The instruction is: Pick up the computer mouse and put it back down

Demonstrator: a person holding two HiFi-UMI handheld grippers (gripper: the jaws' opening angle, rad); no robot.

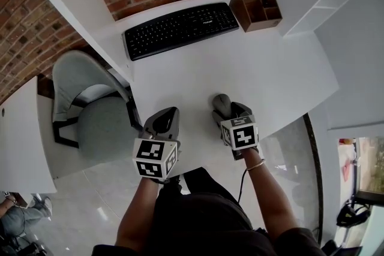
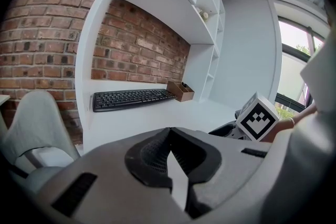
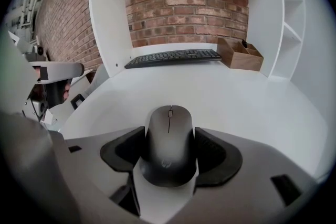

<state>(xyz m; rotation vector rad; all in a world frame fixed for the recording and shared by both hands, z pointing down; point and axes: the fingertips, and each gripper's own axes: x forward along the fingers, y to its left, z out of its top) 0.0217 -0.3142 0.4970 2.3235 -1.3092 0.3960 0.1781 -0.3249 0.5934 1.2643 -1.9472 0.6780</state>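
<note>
Right gripper view: my right gripper (image 3: 169, 151) clamps mouse (image 3: 169, 131), well short of keyboard (image 3: 176, 58). Left gripper (image 2: 169, 159) closed, empty. Whether lift done, cannot tell; release left.

1. The computer mouse (image 3: 169, 147) carries a small "hp" logo on its dark grey back, near the rear end; it can be read in the right gripper view.
2. The black keyboard (image 1: 180, 29) has a short white brand mark above its upper right keys, too small to read.
3. The left marker cube (image 1: 155, 157) and the right marker cube (image 1: 242, 133) bear black-and-white square code patterns only.
</note>
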